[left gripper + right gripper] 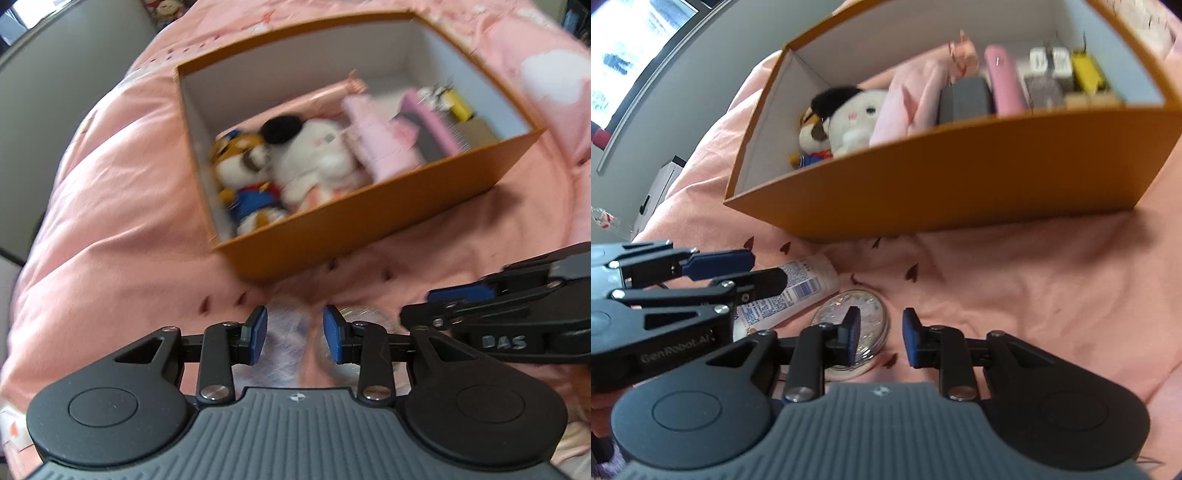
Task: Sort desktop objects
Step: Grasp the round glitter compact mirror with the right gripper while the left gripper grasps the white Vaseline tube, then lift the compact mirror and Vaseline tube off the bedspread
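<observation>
Our right gripper (879, 338) hangs with its jaws apart and nothing clamped; its left pad stands in front of the round silvery tin (855, 312), which lies on the pink bedding (1034, 295) just in front of the orange box (960, 173). Our left gripper (295, 330) is likewise parted and empty, poised above the white tube (798, 291), which lies beside the tin, also in front of the box. In our judgement these 2 things are the last loose ones to sort, and we are at the reach-and-grasp step: next, each pair of jaws must straddle its target, close, then carry it over the near wall of the box. Inside the box, toward its left end, sit the tiger plush (243, 173) and the white plush (317, 158); toward its right end pink, grey and yellow items are packed, too blurred to name. From the left wrist view the tube and tin are only smears between the pads, and the tube's printed label cannot be read.
</observation>
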Demonstrator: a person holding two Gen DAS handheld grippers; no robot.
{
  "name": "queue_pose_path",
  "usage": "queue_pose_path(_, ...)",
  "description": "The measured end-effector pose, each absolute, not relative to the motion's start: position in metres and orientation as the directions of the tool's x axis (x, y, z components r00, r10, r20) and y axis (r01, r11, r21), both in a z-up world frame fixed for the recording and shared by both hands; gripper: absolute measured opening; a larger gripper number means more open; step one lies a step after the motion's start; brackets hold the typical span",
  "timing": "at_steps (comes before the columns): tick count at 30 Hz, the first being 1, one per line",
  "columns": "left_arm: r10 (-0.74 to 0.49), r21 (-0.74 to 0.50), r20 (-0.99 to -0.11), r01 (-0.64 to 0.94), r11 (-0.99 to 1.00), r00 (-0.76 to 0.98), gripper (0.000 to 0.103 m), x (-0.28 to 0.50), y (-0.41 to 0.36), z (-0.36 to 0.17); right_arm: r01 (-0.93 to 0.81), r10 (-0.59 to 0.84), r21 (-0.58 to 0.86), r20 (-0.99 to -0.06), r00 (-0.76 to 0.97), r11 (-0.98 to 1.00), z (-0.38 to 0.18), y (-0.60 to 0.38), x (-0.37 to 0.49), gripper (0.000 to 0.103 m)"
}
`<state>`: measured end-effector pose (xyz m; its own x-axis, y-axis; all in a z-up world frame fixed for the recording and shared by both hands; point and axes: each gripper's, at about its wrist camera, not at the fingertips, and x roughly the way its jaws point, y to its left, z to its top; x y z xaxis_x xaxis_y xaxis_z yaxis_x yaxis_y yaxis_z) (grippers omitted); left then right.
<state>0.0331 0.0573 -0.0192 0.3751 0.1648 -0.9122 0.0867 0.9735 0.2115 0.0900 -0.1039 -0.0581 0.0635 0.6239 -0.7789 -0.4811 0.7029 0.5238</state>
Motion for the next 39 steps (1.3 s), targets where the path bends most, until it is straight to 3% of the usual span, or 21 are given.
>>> queue_pose_path(5, 0.248, 0.294, -0.906, 0.086, 0.952, 0.344, 0.039, 0.028, 0.062, -0.026, -0.474, 0.641, 0.559, -0.768, 0.015, 0.681, -0.074, -0.092, 0.086, 0.038)
queue_pose_path(8, 0.292, 0.339, -0.893, 0.086, 0.937, 0.344, 0.049, 0.027, 0.061, -0.026, -0.46, 0.625, 0.563, -0.78, -0.023, 0.686, -0.085, -0.088, 0.086, 0.044)
queue_pose_path(16, 0.299, 0.338, -0.906, 0.086, 0.937, 0.301, 0.049, 0.044, 0.058, -0.027, -0.396, 0.666, 0.649, -0.737, -0.113, 0.65, -0.106, -0.083, 0.089, 0.048)
queue_pose_path(22, 0.278, 0.305, -0.915, 0.05, 0.951, 0.293, 0.049, 0.045, 0.063, -0.023, -0.256, 0.712, 0.732, -0.678, -0.181, 0.632, -0.13, -0.088, 0.097, 0.05)
queue_pose_path(28, 0.243, 0.259, -0.927, 0.02, 0.966, 0.284, 0.05, 0.045, 0.069, -0.022, -0.246, 0.734, 0.747, -0.66, -0.158, 0.618, -0.125, -0.096, 0.094, 0.031)
queue_pose_path(39, 0.125, 0.099, -0.954, -0.107, 0.989, 0.273, 0.05, 0.043, 0.097, -0.01, -0.344, 0.772, 0.745, -0.63, -0.084, 0.571, -0.092, -0.105, 0.086, 0.016)
